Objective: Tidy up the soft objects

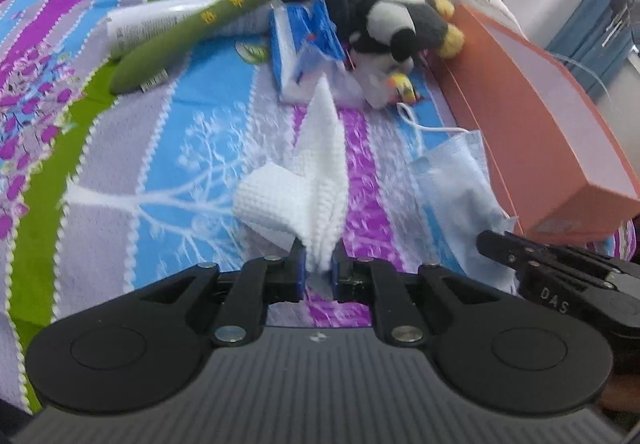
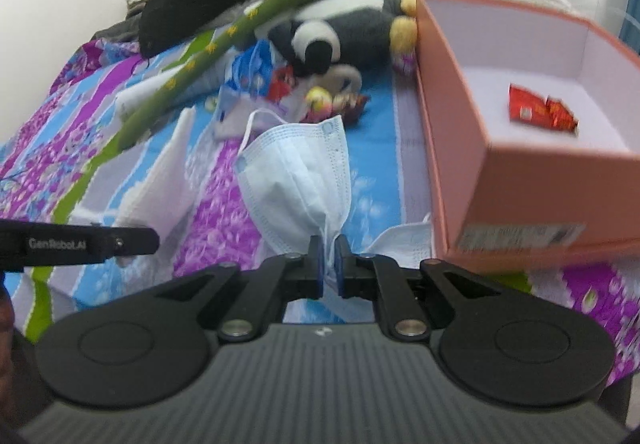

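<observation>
Bed spread wide, striped and flowered, soft underfoot for anything set down. Orange box open along the right edge, one red packet inside, plenty of room left. Plush and green toy heaped at the far end, well clear. Mask pinched at one end in the right claw, hanging limp: light, floppy, likely to drag. Tissue nipped by a corner in the left claw, flimsy, tearable. Box wall near the right claw; lift over rim probably needed.
</observation>
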`<state>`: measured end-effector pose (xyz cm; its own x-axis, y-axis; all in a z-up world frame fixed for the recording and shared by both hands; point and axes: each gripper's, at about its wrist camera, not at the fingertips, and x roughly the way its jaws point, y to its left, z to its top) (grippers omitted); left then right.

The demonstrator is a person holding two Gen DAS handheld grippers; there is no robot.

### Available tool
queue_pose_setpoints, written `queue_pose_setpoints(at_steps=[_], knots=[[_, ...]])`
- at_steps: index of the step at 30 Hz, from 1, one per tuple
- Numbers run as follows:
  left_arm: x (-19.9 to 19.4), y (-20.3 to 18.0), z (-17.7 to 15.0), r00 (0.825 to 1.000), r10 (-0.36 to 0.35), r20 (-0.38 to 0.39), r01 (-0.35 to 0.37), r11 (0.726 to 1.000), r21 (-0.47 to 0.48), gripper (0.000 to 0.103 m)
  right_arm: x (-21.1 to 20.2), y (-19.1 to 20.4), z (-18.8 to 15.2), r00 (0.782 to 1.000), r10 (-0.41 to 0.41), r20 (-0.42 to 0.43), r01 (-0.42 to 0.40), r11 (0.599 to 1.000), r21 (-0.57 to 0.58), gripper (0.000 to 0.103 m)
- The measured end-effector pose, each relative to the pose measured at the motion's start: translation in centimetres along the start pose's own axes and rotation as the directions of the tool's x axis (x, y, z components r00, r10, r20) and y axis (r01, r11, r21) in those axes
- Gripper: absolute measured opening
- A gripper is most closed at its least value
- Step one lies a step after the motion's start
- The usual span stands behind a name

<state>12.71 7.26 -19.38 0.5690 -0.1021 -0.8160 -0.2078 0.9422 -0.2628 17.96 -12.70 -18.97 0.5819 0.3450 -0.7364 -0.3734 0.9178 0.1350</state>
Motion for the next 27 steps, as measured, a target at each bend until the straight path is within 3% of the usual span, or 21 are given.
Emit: queue_pose_setpoints(at_steps=[3,5,6,7,9,11,17,23,25,27], knots=[[0.4,0.0,-0.3,0.999,0.035,-0.019,-0.035,0.999,-0.013,0.018,0.1,-0.6,-0.6,0.999,0.034,-0.002,-0.034,0.999,0.03,0.013],[0.5,0.3,-0.5,0.999,0.034,-0.036,-0.036,0.999,-0.038,0.041,0.0,-1.1,-0.9,0.999,0.046,0.003,-0.046,0.997,0.054,0.018],[0.5,0.5,-0.6,0.999,0.034,-0.042,-0.036,0.998,-0.047,0.046,-0.2,-1.1,-1.0,0.999,0.048,0.011,-0.049,0.997,0.054,0.031],[0.3,0.6,-0.7,0.999,0.033,-0.039,-0.035,0.998,-0.052,0.052,-0.4,-1.2,-1.0,0.998,0.054,0.02,-0.055,0.997,0.05,0.05],[0.0,0.7,-0.8,0.999,0.038,-0.032,-0.04,0.998,-0.057,0.056,-0.7,-1.3,-1.1,0.997,0.066,0.037,-0.067,0.997,0.049,0.069],[-0.3,0.9,-0.7,0.999,0.043,-0.029,-0.045,0.997,-0.067,0.062,-0.8,-1.4,-1.2,0.997,0.053,0.06,-0.056,0.997,0.048,0.069],[-0.6,1.2,-0.3,0.999,0.048,-0.012,-0.049,0.995,-0.083,0.064,0.2,-1.3,-1.7,0.994,0.086,0.065,-0.088,0.996,0.031,0.069],[0.2,1.4,-0.1,0.998,0.056,-0.004,-0.056,0.994,-0.096,0.064,1.5,-1.2,-2.6,0.996,0.055,0.066,-0.056,0.998,0.017,0.069],[0.6,1.7,0.0,0.999,0.05,-0.004,-0.05,0.993,-0.108,0.064,1.9,-1.4,-2.8,0.995,0.077,0.057,-0.079,0.996,0.034,0.068],[1.0,2.0,0.1,0.999,0.046,-0.01,-0.047,0.991,-0.122,0.064,2.2,-1.5,-2.8,0.996,0.072,0.047,-0.074,0.996,0.043,0.058]])
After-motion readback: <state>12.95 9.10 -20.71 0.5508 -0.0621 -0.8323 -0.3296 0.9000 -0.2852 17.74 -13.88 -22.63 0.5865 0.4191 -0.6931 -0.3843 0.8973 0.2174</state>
